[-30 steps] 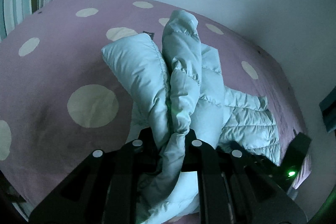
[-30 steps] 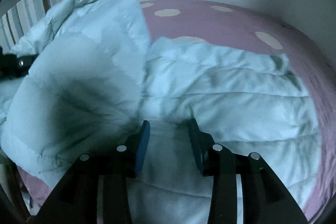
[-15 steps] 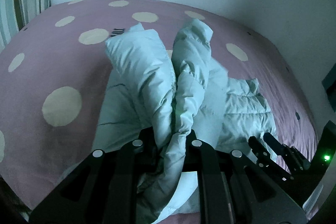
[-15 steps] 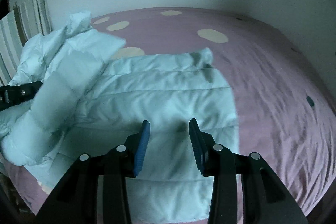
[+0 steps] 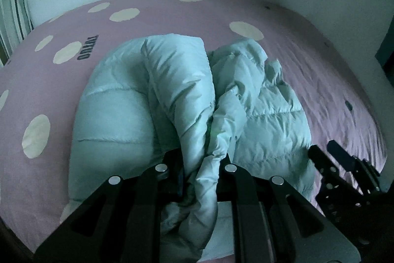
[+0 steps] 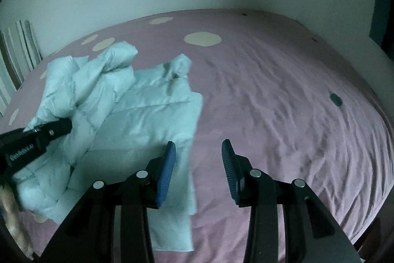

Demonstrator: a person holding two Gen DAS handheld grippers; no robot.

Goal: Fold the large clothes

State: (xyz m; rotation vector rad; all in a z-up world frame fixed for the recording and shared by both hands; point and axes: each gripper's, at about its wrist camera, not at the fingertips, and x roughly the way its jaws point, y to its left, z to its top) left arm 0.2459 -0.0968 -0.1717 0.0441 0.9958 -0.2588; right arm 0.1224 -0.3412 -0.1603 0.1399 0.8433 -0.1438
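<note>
Left gripper (image 5: 204, 162) clamps a bunched fold of the pale blue puffer jacket (image 5: 172, 95), its 2 jaws nearly together on the fabric, presumably to carry that side across the body as a fold. Quilted, puffy and creased, the jacket lies on the dotted purple bedsheet (image 6: 283, 90), 1 part raised and doubled over the flat remainder. Right gripper (image 6: 198, 169) hangs over the jacket's right edge, jaws apart and empty, likely free to smooth or regrasp.
</note>
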